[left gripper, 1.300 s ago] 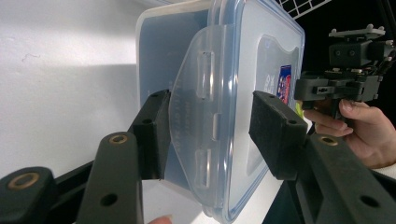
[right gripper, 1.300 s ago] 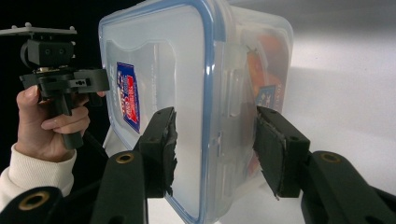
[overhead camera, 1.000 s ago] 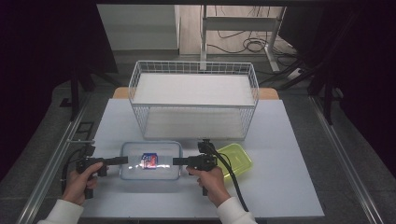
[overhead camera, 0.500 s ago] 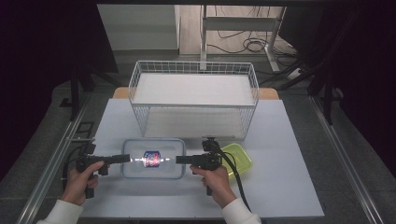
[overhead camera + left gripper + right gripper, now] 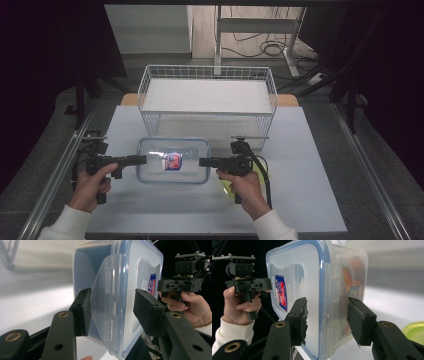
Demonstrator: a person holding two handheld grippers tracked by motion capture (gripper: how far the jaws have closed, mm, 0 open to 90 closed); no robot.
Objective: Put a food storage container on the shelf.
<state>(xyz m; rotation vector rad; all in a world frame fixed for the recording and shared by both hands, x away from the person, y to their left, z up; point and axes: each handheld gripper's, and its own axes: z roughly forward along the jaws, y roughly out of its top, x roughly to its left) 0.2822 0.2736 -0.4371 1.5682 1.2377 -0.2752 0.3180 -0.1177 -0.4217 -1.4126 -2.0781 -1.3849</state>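
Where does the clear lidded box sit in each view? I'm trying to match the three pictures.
High view: lidded box sits low centre, in front of the wire basket.
Left gripper view: box stands on edge, centre to upper right.
Right gripper view: box fills the centre.
Shared landmark: the red-and-blue sticker on its lid.

Wire basket (image 5: 207, 95); green container (image 5: 415, 331)

Lidded box (image 5: 173, 160) lifted off table, apparently nearer basket (image 5: 208, 95).
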